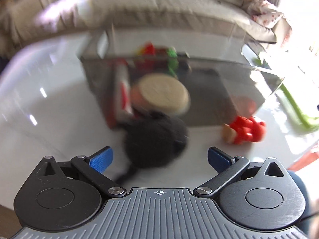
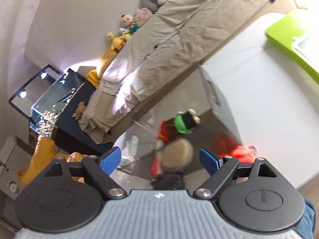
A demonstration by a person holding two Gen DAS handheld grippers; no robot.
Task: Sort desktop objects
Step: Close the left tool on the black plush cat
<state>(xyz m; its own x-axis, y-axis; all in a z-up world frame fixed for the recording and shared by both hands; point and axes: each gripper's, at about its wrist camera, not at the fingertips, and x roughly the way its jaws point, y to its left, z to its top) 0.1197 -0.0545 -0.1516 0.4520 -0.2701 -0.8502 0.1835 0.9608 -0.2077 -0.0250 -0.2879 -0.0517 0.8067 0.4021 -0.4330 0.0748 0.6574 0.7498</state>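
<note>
Visibility: both wrist views are smeared by motion blur; outlines of the central items are soft and no labels can be read.

Left gripper (image 1: 160, 156): jaws spread wide, blue pads apart, nothing between them. It hangs above the white surface (image 1: 49, 109).

Right gripper (image 2: 160, 160): jaws likewise wide apart and gripping nothing. The view is strongly tilted.

Container: a clear-walled box (image 1: 209, 91) with a dark floor, standing on the surface. Its walls reflect light, so parts of the contents are hard to separate from reflections. Inside, as far as can be told:
- a round tan-topped item (image 1: 163, 91), identity unclear, near the front wall;
- a red and white package (image 1: 122, 91) upright at the left side;
- red and green items (image 1: 159, 53) towards the back, too blurred to name; the right wrist view shows one as a green and black figure (image 2: 186, 122).

Outside the box: a black fuzzy object (image 1: 155, 139) lies on the surface just in front of the box and ahead of the left jaws, its lower edge cut off by the gripper body. A red toy (image 1: 247, 129) lies near the box's front right corner.

Edge of view: a green tray (image 1: 295, 107), cut off at the right. A beige-covered sofa (image 1: 139, 6) runs behind the surface; plush toys (image 2: 127, 29) line its back in the right wrist view.
</note>
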